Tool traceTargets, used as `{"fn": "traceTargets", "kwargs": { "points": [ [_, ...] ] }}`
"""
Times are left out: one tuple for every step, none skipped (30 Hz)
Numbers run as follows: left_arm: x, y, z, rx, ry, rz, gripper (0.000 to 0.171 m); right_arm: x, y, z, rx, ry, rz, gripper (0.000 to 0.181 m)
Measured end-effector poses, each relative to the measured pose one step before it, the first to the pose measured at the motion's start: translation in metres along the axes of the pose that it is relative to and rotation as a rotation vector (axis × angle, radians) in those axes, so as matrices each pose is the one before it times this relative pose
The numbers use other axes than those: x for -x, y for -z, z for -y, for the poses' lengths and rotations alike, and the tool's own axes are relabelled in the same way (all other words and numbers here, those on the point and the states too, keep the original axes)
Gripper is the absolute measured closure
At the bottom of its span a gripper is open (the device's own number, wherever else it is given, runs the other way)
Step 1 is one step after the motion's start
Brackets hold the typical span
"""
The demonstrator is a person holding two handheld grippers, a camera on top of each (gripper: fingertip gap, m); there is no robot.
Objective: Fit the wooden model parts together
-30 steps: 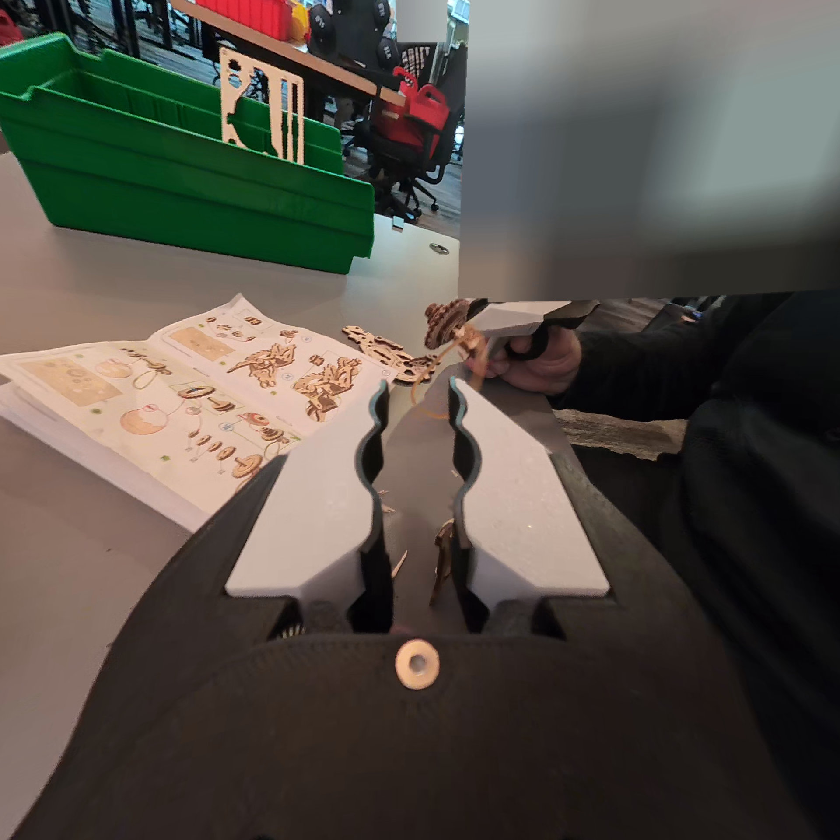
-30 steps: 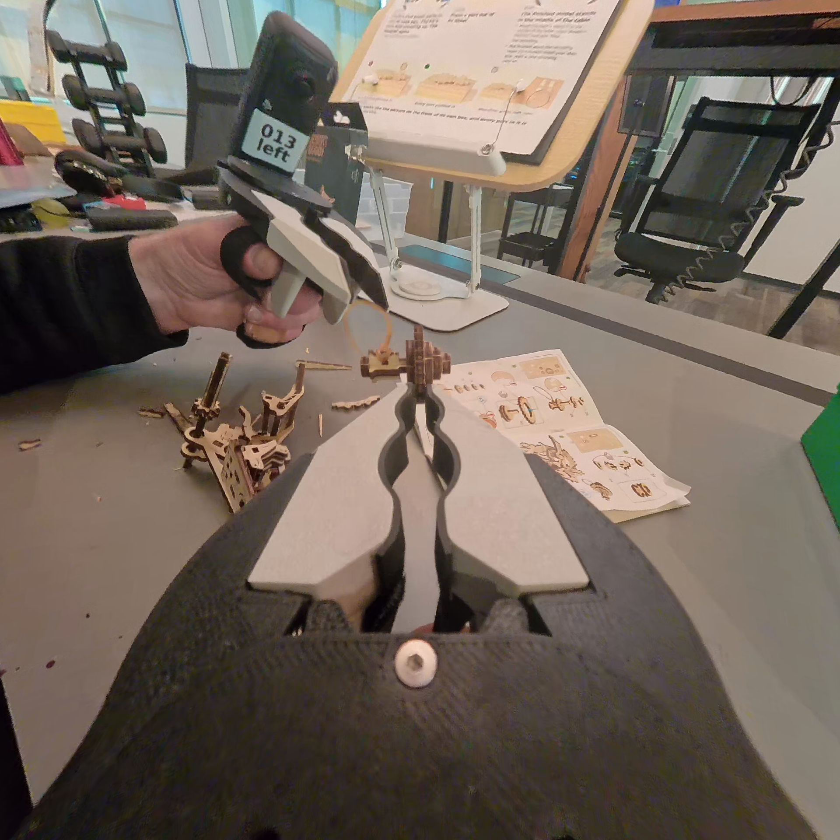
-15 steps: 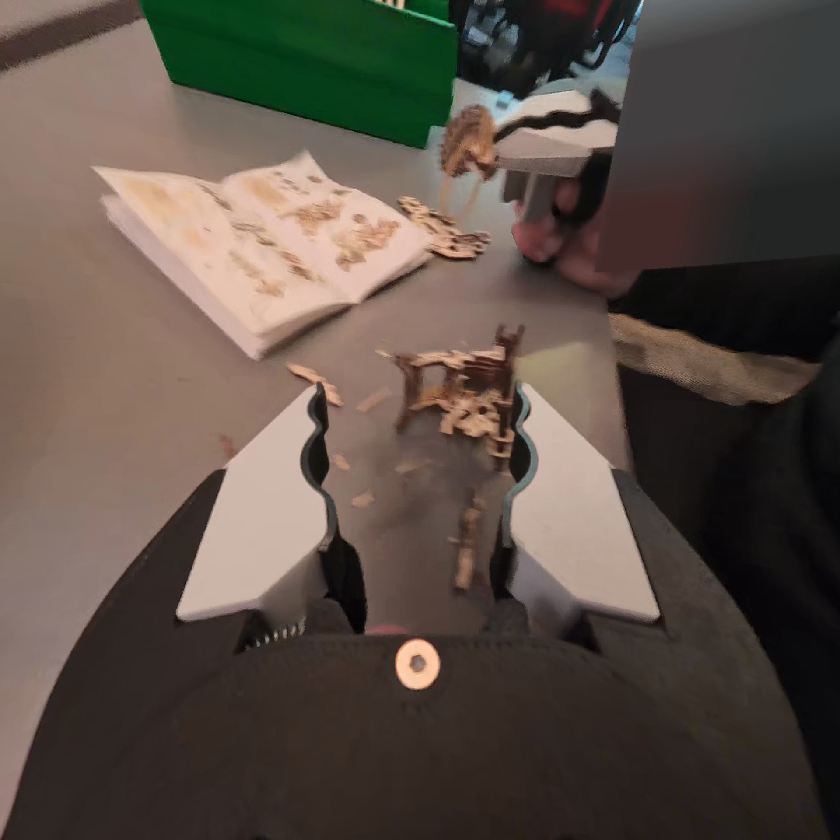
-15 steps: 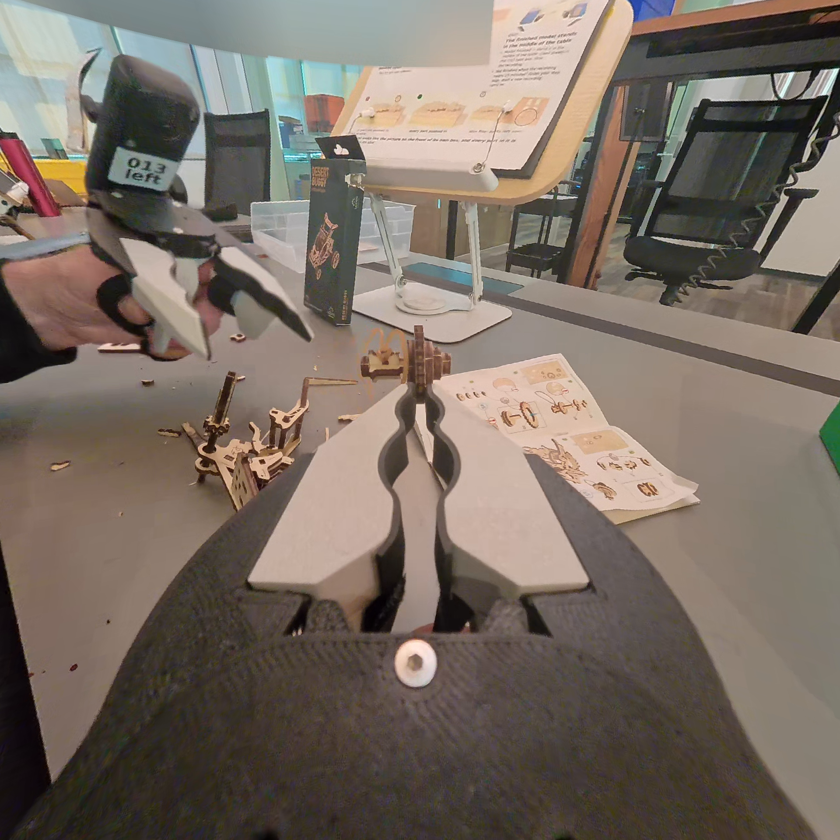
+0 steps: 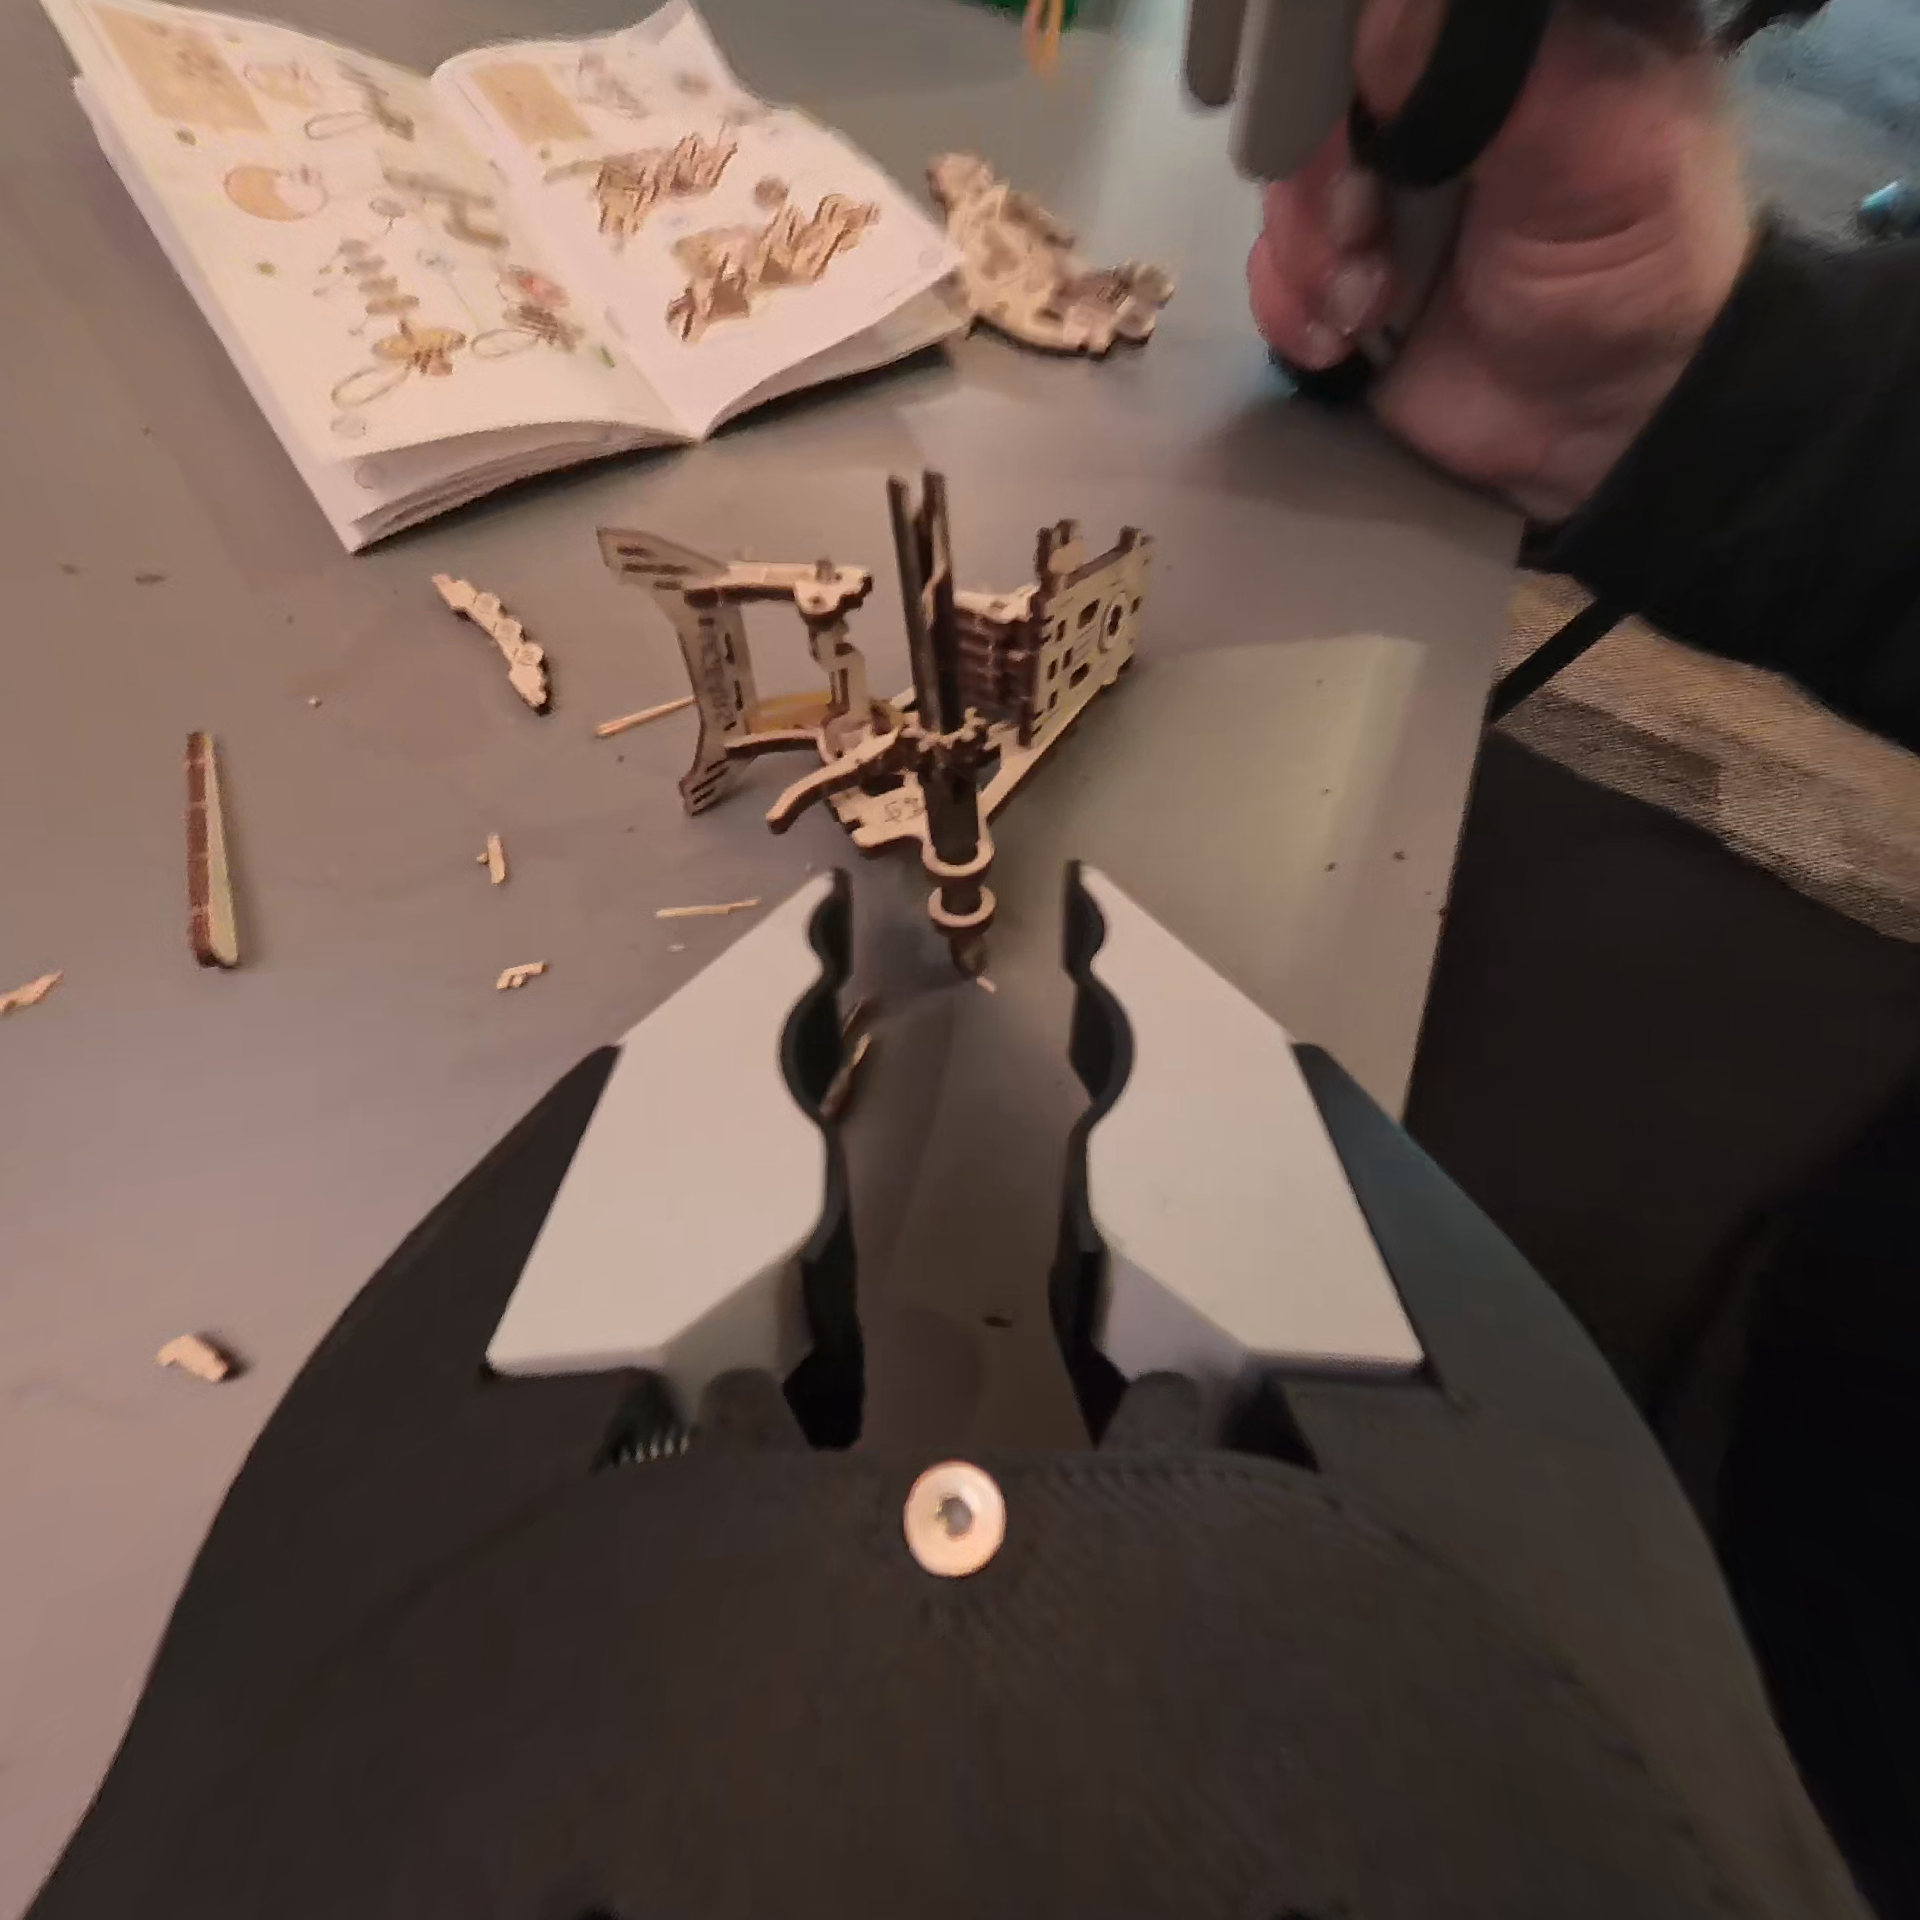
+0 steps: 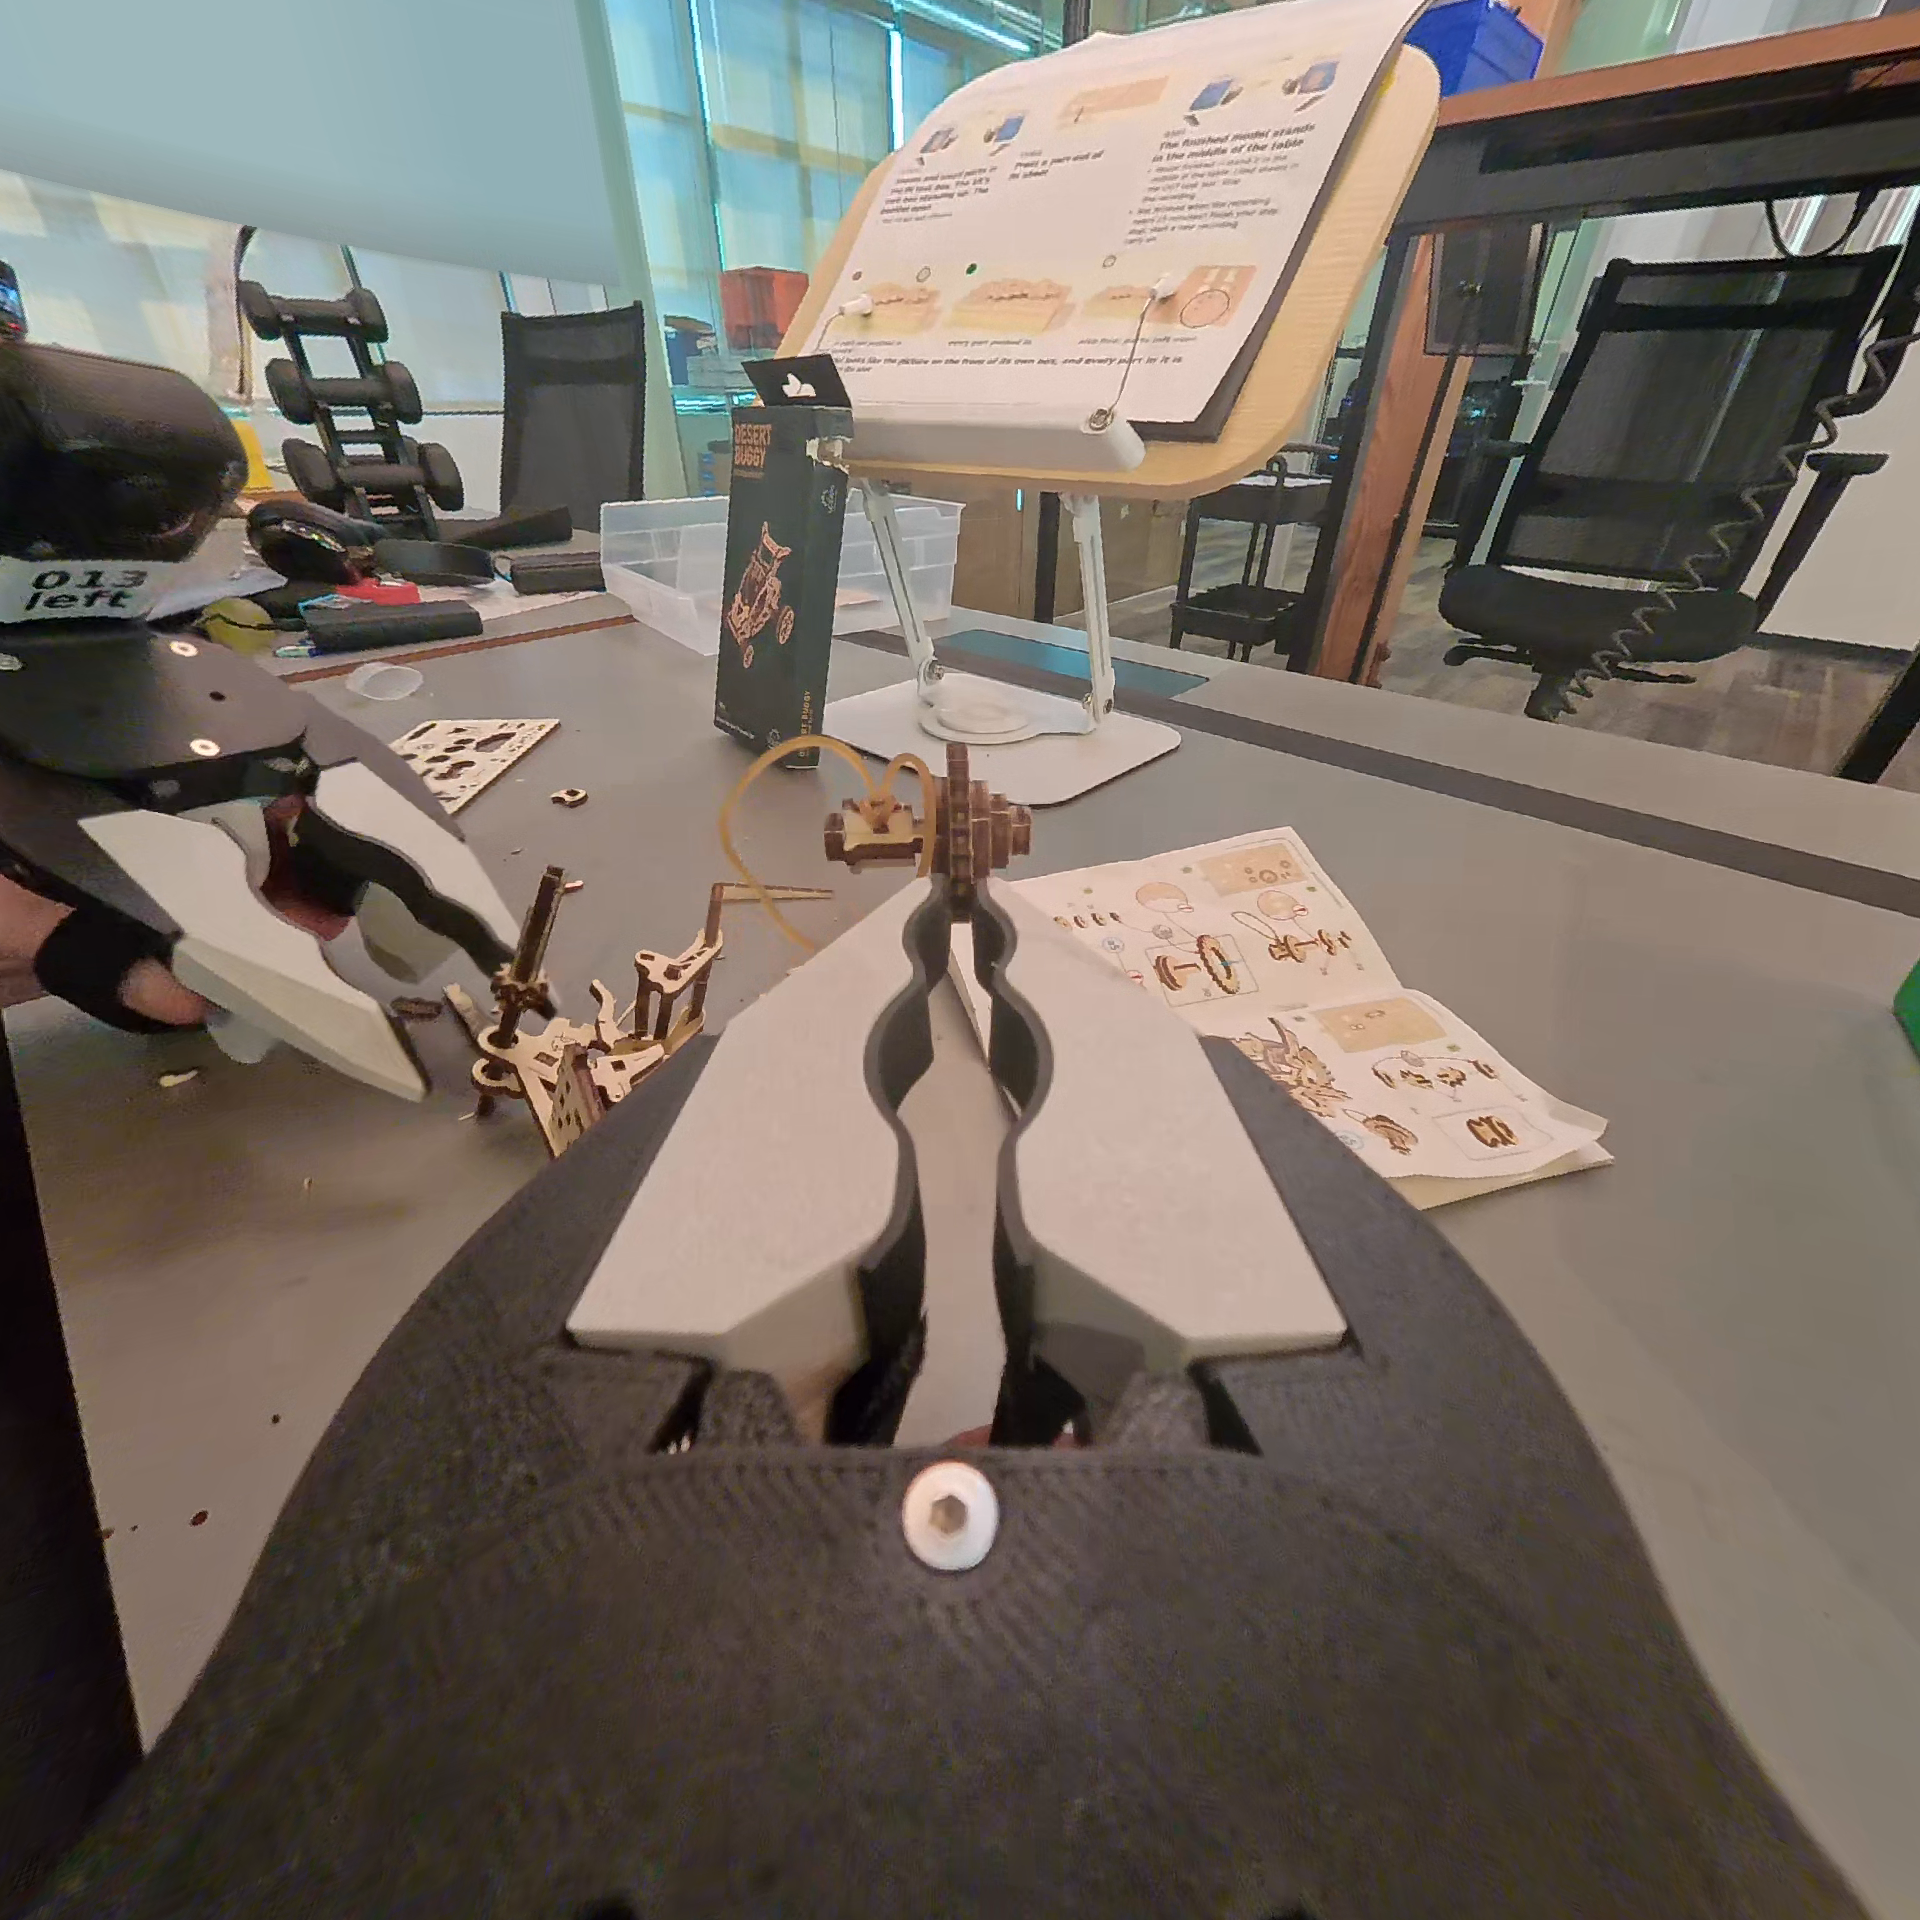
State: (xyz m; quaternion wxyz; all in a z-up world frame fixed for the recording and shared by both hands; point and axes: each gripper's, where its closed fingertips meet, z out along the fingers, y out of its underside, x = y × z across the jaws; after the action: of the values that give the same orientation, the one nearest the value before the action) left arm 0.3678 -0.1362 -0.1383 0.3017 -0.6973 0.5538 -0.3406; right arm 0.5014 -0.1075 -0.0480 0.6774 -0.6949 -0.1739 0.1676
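Observation:
My right gripper [image 6: 961,906] is shut on a small wooden gear-and-axle piece [image 6: 961,826] with a tan rubber band [image 6: 764,821] looped off it, held above the table. A half-built wooden frame model [image 5: 914,675] stands on the grey table [image 5: 260,1143]; it also shows in the right wrist view [image 6: 582,1039]. My left gripper [image 5: 956,899] is open, low over the table, with its jaws on either side of the model's protruding peg tip [image 5: 961,909]. In the right wrist view the left gripper [image 6: 462,1013] reaches the model from the left.
An open instruction booklet [image 5: 499,229] lies beyond the model, with another wooden sub-assembly [image 5: 1039,270] beside it. Loose wooden scraps [image 5: 213,852] litter the table. A dark box [image 6: 779,592], a document stand [image 6: 1091,260] and a punched sheet [image 6: 473,748] stand farther back. The hand holding the right gripper [image 5: 1538,291] is at the top right. My right fingertips sit around 15 cm from my left ones.
My left gripper left the gear piece's rubber band, opened, and dropped down to the frame model on the table. My right gripper kept hold of the gear piece, nearly still.

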Motion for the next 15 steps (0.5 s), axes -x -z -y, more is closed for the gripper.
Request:
{"fn": "traceTargets", "kwargs": {
  "points": [
    [0.00164, -0.00137, -0.00083, 0.01076, -0.0073, 0.0208, 0.136, 0.00035, 0.00004, -0.00001, 0.0, 0.0019, 0.0009, 0.181],
    [-0.00036, -0.00059, 0.00181, -0.00524, -0.0123, 0.0083, 0.141, 0.00028, 0.0001, 0.00006, -0.0004, 0.0009, 0.0011, 0.181],
    [-0.00054, -0.00106, 0.00082, 0.00005, -0.0061, 0.0049, 0.147, 0.00028, 0.0002, 0.00013, -0.001, -0.0001, 0.0009, 0.181],
    [-0.00082, -0.00186, -0.00229, 0.01665, -0.003, -0.0013, 0.153, 0.00017, 0.00022, 0.00018, -0.0013, -0.0007, 0.0005, 0.181],
    [0.00029, -0.00128, -0.00237, 0.01768, -0.002, 0.0069, 0.159, 0.00002, 0.00022, 0.0002, -0.0015, -0.0009, 0.0009, 0.181],
    [0.00065, -0.00018, 0.00047, -0.0023, -0.004, 0.0108, 0.161, 0.00008, 0.00024, 0.00022, -0.0016, -0.0005, 0.0006, 0.181],
    [-0.00032, -0.00004, 0.0009, -0.00411, -0.0062, 0.0029, 0.161, 0.00017, 0.00026, 0.00018, -0.0014, -0.0006, 0.0011, 0.181],
    [-0.00009, -0.00021, 0.00035, -0.00002, -0.0057, 0.0022, 0.161, 0.00023, 0.00019, 0.00015, -0.0011, -0.001, 0.0017, 0.181],
    [0.00017, -0.00026, 0.00037, 0.00048, -0.0078, 0.0017, 0.161, 0.00012, 0.00013, 0.00011, -0.0008, -0.0005, 0.0016, 0.181],
    [0.00032, -0.00005, 0.00086, -0.00268, -0.0082, 0.003, 0.162, 0.00018, 0.00009, -0.00001, 0.0001, -0.0001, 0.0009, 0.181],
    [0.00056, 0.00038, 0.00095, -0.00273, -0.0046, 0.0019, 0.162, 0.00022, -0.00007, -0.00002, 0.0009, 0.0, 0.0013, 0.181],
    [0.00079, 0.00079, 0.00138, -0.00496, -0.0019, -0.0005, 0.162, 0.00064, -0.00015, -0.00015, 0.0011, 0.0004, 0.0032, 0.181],
    [0.00047, 0.00084, 0.00083, -0.00265, 0.002, -0.0075, 0.162, 0.00091, -0.0001, -0.00018, 0.0013, 0.0007, 0.0043, 0.181],
    [0.00084, 0.0006, 0.00039, -0.00031, 0.0077, -0.0091, 0.162, 0.00109, -0.00032, -0.00034, 0.0025, 0.0003, 0.0059, 0.181],
    [0.00112, 0.00046, 0.00024, -0.00171, 0.0137, -0.0102, 0.162, 0.00209, -0.00031, -0.00047, 0.0035, -0.0004, 0.0105, 0.181]
  ]
}}
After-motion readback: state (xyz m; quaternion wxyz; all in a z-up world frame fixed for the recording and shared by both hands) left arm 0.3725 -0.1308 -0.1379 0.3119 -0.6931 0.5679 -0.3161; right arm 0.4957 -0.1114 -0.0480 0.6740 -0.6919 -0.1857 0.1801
